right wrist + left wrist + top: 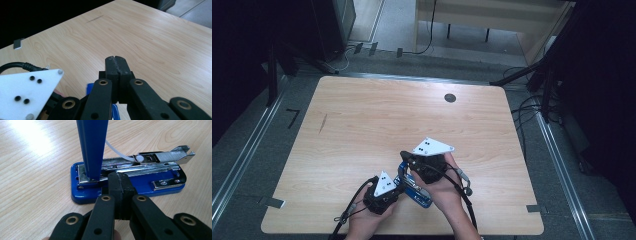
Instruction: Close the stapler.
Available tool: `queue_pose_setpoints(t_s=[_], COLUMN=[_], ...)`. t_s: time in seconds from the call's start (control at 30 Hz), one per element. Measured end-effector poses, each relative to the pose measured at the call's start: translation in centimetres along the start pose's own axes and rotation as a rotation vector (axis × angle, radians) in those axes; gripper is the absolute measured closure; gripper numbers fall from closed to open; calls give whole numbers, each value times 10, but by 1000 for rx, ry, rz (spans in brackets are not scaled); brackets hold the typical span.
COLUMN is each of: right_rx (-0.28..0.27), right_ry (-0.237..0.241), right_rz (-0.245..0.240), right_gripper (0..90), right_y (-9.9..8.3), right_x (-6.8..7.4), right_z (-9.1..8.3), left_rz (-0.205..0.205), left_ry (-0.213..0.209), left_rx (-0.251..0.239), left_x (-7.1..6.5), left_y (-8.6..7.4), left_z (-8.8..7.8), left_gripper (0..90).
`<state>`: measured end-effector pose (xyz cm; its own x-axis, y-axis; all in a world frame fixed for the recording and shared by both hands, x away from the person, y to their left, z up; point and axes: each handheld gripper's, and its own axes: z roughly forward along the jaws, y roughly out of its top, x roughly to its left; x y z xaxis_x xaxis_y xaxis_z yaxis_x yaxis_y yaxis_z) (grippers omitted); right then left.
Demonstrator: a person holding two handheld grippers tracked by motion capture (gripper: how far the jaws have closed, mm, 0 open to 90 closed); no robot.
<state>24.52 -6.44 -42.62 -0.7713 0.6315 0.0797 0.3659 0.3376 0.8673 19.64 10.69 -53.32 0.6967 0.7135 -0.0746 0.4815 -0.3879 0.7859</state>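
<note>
Wooden table (362, 115): bare grain beyond both jaw sets. Left gripper (119, 178): jaws together, tips resting at blue stapler (130, 187), its lid raised upright just left of them. Right gripper (117, 63): jaws together, stapler beneath them.

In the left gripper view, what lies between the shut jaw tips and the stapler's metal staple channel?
Nothing: the left gripper rests shut against the open blue stapler's base, right beside the channel.

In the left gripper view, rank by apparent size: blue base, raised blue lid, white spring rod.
1. Blue base, about level with
2. raised blue lid, cropped at the top and nearer the camera, so unsure
3. white spring rod, clearly smallest
</note>
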Motion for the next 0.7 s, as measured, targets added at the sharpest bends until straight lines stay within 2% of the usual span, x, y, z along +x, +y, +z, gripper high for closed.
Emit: queue_pose_setpoints(t_s=[0.27,0.7], right_rx=[4,-12], right_ry=[10,7], right_rz=[-21,-3], right_gripper=[900,900], right_y=[-1,-12], right_x=[4,4], right_z=[0,-10], left_rz=[-3,-1], left_ry=[-2,-3], left_rx=[-2,-2], left_x=[0,-1], left_y=[0,0], left_z=[0,0], left_gripper=[900,900])
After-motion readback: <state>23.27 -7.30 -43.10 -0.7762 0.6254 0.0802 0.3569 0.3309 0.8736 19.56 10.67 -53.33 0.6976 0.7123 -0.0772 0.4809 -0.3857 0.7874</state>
